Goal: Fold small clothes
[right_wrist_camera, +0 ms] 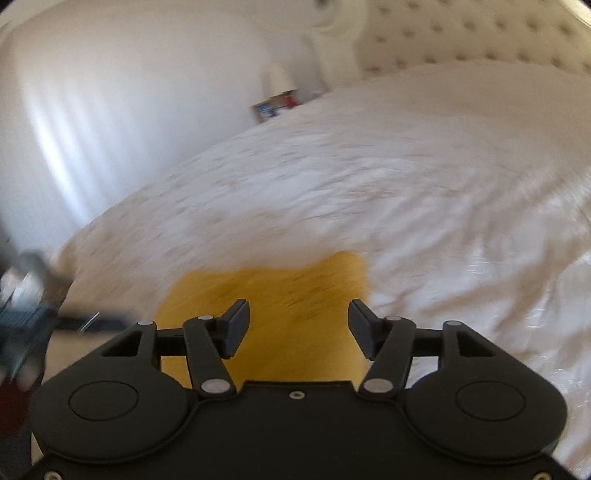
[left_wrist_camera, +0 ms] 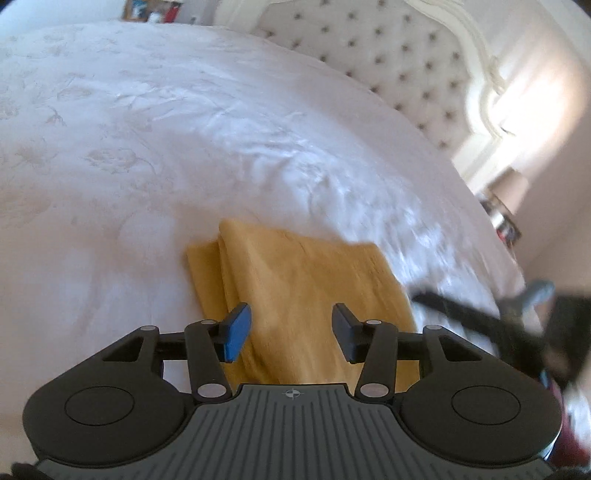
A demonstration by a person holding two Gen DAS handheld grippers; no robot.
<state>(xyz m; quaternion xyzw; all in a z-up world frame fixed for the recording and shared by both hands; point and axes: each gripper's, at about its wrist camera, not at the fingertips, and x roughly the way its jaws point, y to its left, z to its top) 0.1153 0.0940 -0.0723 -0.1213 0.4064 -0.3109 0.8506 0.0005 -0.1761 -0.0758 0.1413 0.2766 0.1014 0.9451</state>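
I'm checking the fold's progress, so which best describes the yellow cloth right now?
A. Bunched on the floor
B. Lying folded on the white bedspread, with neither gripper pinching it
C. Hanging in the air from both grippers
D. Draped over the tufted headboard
B: the yellow cloth lies in layers on the white bedspread, and both the left gripper and the right gripper stand open above it.

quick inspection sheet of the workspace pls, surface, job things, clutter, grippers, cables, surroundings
surface: white bedspread with a faint floral pattern, wrinkled.
job's things: one yellow garment, already folded over in layers, lying flat near the bed edge.
clutter: nothing seen on the bed besides the garment.
grippers: left gripper open, above the garment, nothing between the pads; right gripper open, also over the garment, view blurred.
cables: nothing seen.
surroundings: tufted headboard, a lamp beside the bed, small items past the far side, too blurred to name.
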